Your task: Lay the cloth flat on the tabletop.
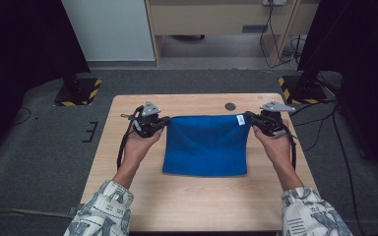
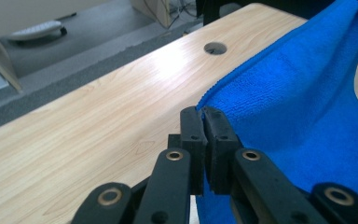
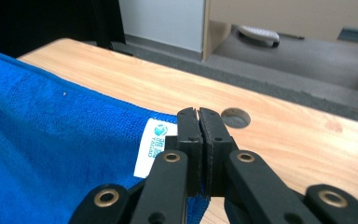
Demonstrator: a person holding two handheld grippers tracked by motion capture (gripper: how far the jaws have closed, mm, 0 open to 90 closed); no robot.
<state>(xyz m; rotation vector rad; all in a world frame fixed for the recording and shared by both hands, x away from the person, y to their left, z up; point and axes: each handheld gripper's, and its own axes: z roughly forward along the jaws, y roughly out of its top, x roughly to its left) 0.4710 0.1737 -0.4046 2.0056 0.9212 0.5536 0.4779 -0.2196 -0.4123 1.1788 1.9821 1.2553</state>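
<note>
Towel (image 1: pixel 205 145) lying mid-table (image 1: pixel 197 206), near edge flat, far edge lifted and sagging between its two corners. Left gripper (image 1: pixel 163 121) clamping the far-left corner, jaws pressed together on the blue pile. Right gripper (image 1: pixel 249 117) clamping the far-right corner beside the white label (image 3: pixel 152 147), jaws likewise closed on cloth. Cable hole (image 1: pixel 230 106) just beyond the towel's far edge. Step in hand, judging: folding or spreading by the far corners. Next, probably: carrying both corners evenly, keeping the edge taut, avoiding skew.
</note>
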